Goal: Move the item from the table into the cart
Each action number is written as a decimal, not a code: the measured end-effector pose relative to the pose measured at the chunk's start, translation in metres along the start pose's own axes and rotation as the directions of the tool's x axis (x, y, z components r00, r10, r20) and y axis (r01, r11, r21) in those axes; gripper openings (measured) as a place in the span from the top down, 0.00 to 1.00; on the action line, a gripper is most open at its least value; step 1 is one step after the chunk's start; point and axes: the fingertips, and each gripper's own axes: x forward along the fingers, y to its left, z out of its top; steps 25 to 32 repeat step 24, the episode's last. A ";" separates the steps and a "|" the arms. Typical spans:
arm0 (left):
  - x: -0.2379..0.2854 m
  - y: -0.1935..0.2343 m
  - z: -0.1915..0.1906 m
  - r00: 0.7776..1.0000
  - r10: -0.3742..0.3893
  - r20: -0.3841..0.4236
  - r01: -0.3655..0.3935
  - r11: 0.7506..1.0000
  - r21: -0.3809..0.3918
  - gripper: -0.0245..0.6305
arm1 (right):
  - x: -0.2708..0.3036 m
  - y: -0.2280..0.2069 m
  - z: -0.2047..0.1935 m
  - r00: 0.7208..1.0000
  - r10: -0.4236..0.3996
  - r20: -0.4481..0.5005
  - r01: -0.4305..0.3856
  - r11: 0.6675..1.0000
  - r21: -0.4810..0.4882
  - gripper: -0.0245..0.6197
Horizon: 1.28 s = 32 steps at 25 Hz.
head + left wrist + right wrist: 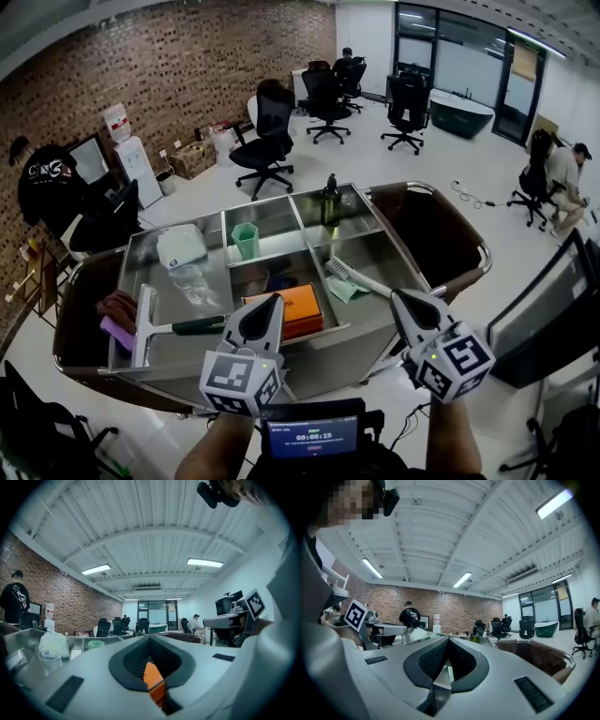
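Several items lie in the compartments of a steel table [370, 248]. They include an orange box [302, 307], a squeegee with a dark green handle [150, 324], a white-handled brush [352, 274], a green cup [246, 240] and a dark bottle [330, 200]. My left gripper [273, 299] hangs at the near edge, jaws shut and empty, its tip over the orange box [153, 678]. To the right, my right gripper [397, 296] is also shut on nothing, close to the brush handle. Both gripper views look level across the room, over the left gripper [150, 637] and the right gripper [447, 640].
A white bag [180, 246], a clear plastic cup [193, 279], a purple pad [116, 332] and a pale green cloth [345, 291] also lie on the table. Brown curved wings [441, 239] flank it. Office chairs [265, 141] and people stand beyond. A screen [311, 437] sits below the grippers.
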 end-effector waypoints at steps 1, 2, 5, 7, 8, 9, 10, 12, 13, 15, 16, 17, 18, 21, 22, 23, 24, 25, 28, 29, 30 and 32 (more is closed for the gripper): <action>0.000 0.000 -0.001 1.000 0.000 -0.002 0.000 1.000 0.000 0.96 | 0.000 0.001 0.000 1.000 0.004 0.001 -0.004 1.000 0.005 0.95; 0.000 0.001 -0.002 1.000 0.002 -0.005 -0.002 1.000 -0.002 0.96 | 0.000 0.002 0.000 1.000 0.008 0.005 -0.008 1.000 0.013 0.95; 0.001 0.001 -0.004 1.000 0.005 -0.012 -0.005 1.000 -0.012 0.96 | -0.001 0.002 0.000 1.000 0.006 0.011 -0.007 1.000 0.021 0.95; 0.002 0.000 -0.005 1.000 0.002 -0.017 -0.002 1.000 -0.008 0.96 | -0.002 0.001 0.001 1.000 0.001 0.009 -0.002 1.000 0.017 0.95; 0.002 0.000 -0.005 1.000 -0.001 -0.018 0.001 1.000 -0.004 0.96 | -0.003 0.001 0.002 1.000 0.000 0.011 0.000 1.000 0.019 0.95; 0.002 -0.001 -0.004 1.000 -0.003 -0.019 0.003 1.000 -0.003 0.96 | -0.003 0.001 0.004 1.000 -0.003 0.016 0.002 1.000 0.023 0.95; 0.003 -0.002 -0.003 1.000 -0.005 -0.019 0.005 1.000 -0.006 0.96 | -0.003 0.001 0.005 1.000 -0.004 0.019 0.004 1.000 0.025 0.95; 0.003 -0.002 -0.003 1.000 -0.009 -0.020 0.008 1.000 -0.009 0.96 | -0.004 0.001 0.005 1.000 -0.001 0.016 0.001 1.000 0.019 0.95; 0.003 -0.002 -0.004 1.000 -0.010 -0.020 0.010 1.000 -0.010 0.96 | -0.004 0.001 0.005 1.000 -0.001 0.013 0.001 1.000 0.016 0.95; 0.002 -0.002 -0.004 1.000 -0.011 -0.022 0.011 1.000 -0.015 0.96 | -0.003 0.001 0.004 1.000 -0.005 0.011 0.005 1.000 0.014 0.95; 0.002 -0.002 -0.004 1.000 -0.010 -0.022 0.010 1.000 -0.017 0.96 | -0.002 0.001 0.005 1.000 -0.007 0.012 0.007 1.000 0.014 0.95; 0.002 -0.002 -0.003 1.000 -0.011 -0.021 0.011 1.000 -0.015 0.96 | -0.001 0.001 0.006 1.000 -0.008 0.014 0.008 1.000 0.014 0.95; 0.001 -0.002 -0.002 1.000 -0.013 -0.020 0.013 1.000 -0.013 0.96 | -0.001 0.001 0.007 1.000 -0.011 0.018 0.011 1.000 0.015 0.95; 0.000 -0.003 -0.002 1.000 -0.016 -0.018 0.016 1.000 -0.015 0.96 | -0.001 0.000 0.008 1.000 -0.016 0.023 0.016 1.000 0.011 0.95; 0.000 -0.002 -0.003 1.000 -0.016 -0.019 0.015 1.000 -0.018 0.96 | -0.002 0.000 0.008 1.000 -0.014 0.020 0.014 1.000 0.006 0.95; 0.000 -0.002 -0.003 1.000 -0.015 -0.020 0.014 1.000 -0.022 0.96 | -0.001 0.000 0.007 1.000 -0.012 0.017 0.012 1.000 0.002 0.95; 0.000 -0.001 -0.004 1.000 -0.014 -0.020 0.013 1.000 -0.026 0.96 | -0.001 0.000 0.007 1.000 -0.010 0.014 0.010 1.000 -0.002 0.95; 0.000 -0.001 -0.004 1.000 -0.014 -0.020 0.013 1.000 -0.026 0.96 | -0.001 0.000 0.007 1.000 -0.010 0.014 0.010 1.000 -0.002 0.95; 0.000 -0.001 -0.004 1.000 -0.014 -0.020 0.013 1.000 -0.026 0.96 | -0.001 0.000 0.007 1.000 -0.010 0.014 0.010 1.000 -0.002 0.95; 0.000 -0.001 -0.004 1.000 -0.014 -0.020 0.013 1.000 -0.026 0.96 | -0.001 0.000 0.007 1.000 -0.010 0.014 0.010 1.000 -0.002 0.95; 0.000 -0.001 -0.004 1.000 -0.014 -0.020 0.013 1.000 -0.026 0.96 | -0.001 0.000 0.007 1.000 -0.010 0.014 0.010 1.000 -0.002 0.95; 0.000 -0.001 -0.004 1.000 -0.014 -0.020 0.013 1.000 -0.026 0.96 | -0.001 0.000 0.007 1.000 -0.010 0.014 0.010 1.000 -0.002 0.95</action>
